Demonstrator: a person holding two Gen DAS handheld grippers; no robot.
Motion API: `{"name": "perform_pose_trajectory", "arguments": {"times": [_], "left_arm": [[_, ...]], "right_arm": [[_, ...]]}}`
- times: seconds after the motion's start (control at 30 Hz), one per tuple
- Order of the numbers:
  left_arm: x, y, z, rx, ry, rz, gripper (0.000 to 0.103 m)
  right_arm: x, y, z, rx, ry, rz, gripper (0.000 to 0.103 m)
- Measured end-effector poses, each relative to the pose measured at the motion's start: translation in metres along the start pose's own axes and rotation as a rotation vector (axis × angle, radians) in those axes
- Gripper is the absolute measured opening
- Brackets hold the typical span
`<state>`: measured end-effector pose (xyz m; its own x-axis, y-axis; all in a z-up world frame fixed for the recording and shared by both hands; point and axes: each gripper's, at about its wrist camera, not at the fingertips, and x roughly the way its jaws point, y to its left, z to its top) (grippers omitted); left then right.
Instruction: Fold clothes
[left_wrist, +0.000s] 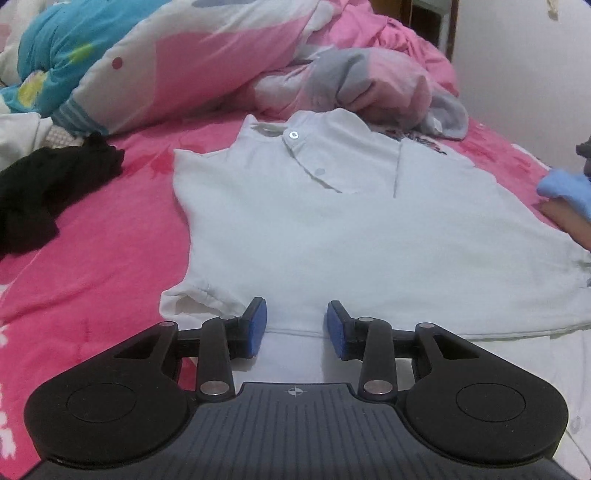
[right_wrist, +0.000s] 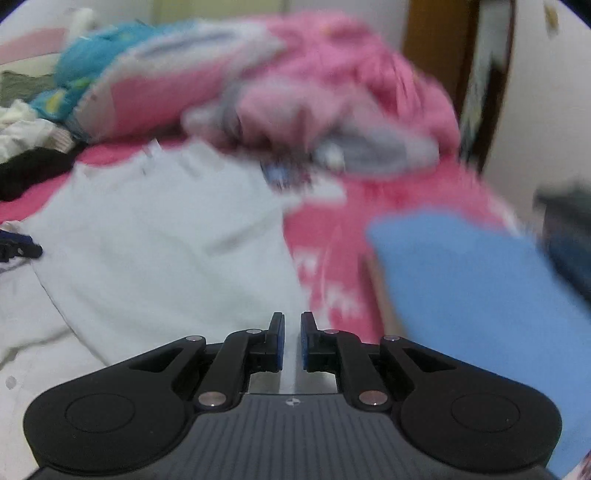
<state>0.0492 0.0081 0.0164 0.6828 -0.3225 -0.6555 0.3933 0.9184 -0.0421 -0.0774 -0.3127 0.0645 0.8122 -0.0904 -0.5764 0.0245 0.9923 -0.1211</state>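
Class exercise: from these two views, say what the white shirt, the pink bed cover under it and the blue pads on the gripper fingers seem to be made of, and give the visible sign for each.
White shirt: likely matte cotton knit; soft creases, buttoned placket.
Pink bed cover: probably fleece or plush; fuzzy, dull surface.
Blue pads on the left hand-held gripper: seemingly rubber or foam; smooth, unreflective blocks.

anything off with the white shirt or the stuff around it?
The white shirt lies skewed on the pink sheet, collar folded unevenly, one sleeve bunched near the left claw. A black garment lies crumpled beside it. No damage visible.
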Motion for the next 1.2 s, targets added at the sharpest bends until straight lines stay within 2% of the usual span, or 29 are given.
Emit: {"name": "perform_pose_trajectory", "arguments": {"times": [0.13, 0.2, 0.3, 0.37, 0.5, 0.57, 0.7, 0.93, 1.0, 1.1, 1.13, 1.2], "left_arm": [[-0.003, 0.000, -0.002, -0.002, 0.005, 0.016, 0.037], [-0.007, 0.005, -0.005, -0.015, 0.006, 0.016, 0.038], [-0.016, 0.014, -0.009, -0.040, 0.009, 0.015, 0.040], [-0.022, 0.023, -0.009, -0.055, 0.010, 0.016, 0.041], [-0.032, 0.034, 0.004, -0.073, -0.017, 0.024, 0.046], [-0.034, 0.037, 0.014, -0.080, -0.045, 0.030, 0.053], [-0.021, 0.043, 0.043, -0.110, -0.084, 0.009, 0.056], [0.047, 0.069, 0.116, -0.209, -0.123, -0.040, 0.057], [0.076, 0.083, 0.141, -0.250, -0.108, -0.087, 0.059], [0.121, 0.104, 0.178, -0.314, -0.075, -0.165, 0.060], [0.135, 0.108, 0.185, -0.334, -0.069, -0.179, 0.060], [0.163, 0.116, 0.199, -0.367, -0.044, -0.217, 0.060]], "right_arm": [[0.007, 0.013, 0.004, 0.006, -0.013, 0.162, 0.010], [0.019, 0.009, -0.006, 0.034, 0.038, 0.159, 0.012], [0.030, -0.016, -0.022, 0.160, 0.111, 0.114, 0.012], [0.020, -0.030, -0.021, 0.235, 0.085, 0.136, 0.012], [0.004, -0.035, 0.000, 0.243, 0.000, 0.150, 0.013], [0.005, -0.032, 0.015, 0.238, -0.032, 0.190, 0.014], [0.018, -0.018, 0.044, 0.233, -0.066, 0.286, 0.020], [0.096, 0.010, 0.119, 0.207, -0.082, 0.426, 0.022], [0.128, 0.012, 0.143, 0.225, -0.081, 0.472, 0.022], [0.191, 0.018, 0.180, 0.237, -0.041, 0.552, 0.035], [0.212, 0.020, 0.191, 0.232, -0.022, 0.563, 0.046], [0.254, 0.027, 0.209, 0.223, 0.012, 0.561, 0.048]]}}
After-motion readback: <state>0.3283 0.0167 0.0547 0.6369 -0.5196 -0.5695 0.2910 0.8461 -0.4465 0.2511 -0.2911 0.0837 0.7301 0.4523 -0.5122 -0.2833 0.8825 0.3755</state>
